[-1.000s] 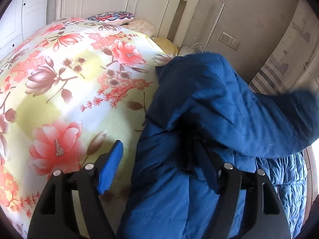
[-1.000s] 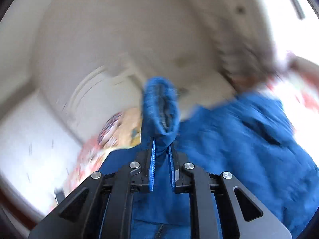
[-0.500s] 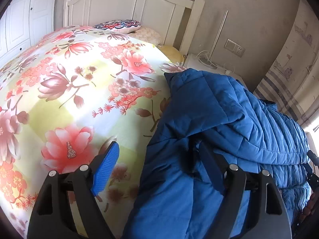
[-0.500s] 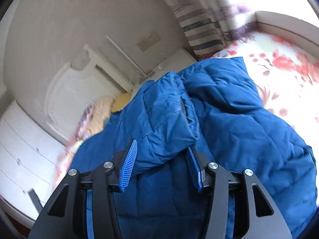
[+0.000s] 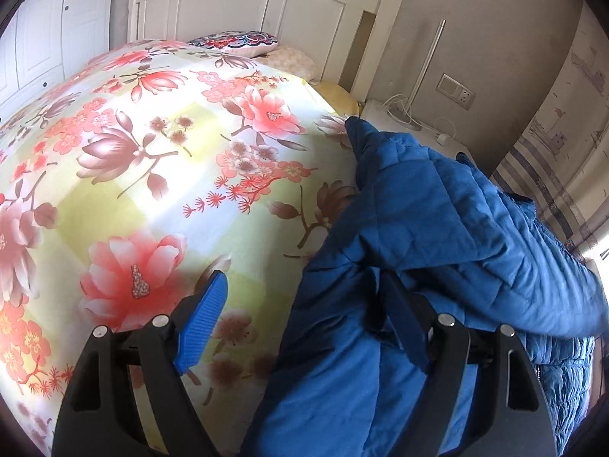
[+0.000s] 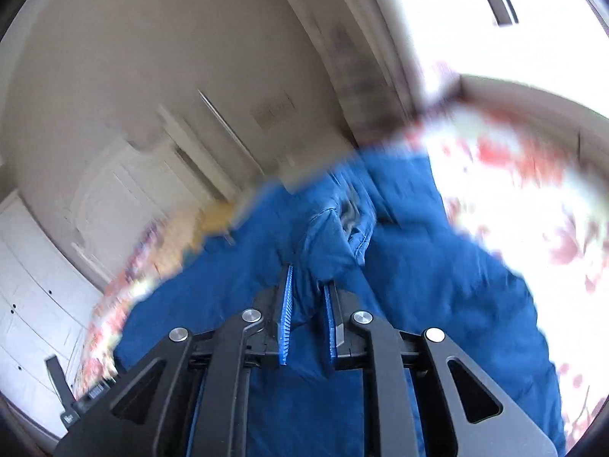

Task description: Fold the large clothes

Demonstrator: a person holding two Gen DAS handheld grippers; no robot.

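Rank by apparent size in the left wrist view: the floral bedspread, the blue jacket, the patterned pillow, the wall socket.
1. floral bedspread
2. blue jacket, though nearness to the camera enlarges it
3. patterned pillow
4. wall socket

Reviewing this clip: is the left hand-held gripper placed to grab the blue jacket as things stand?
Probably yes. The left hand-held gripper is open, with the blue jacket bunched between its fingers, one finger partly buried in the fabric. Nothing blocks it; the floral bedspread lies beneath.
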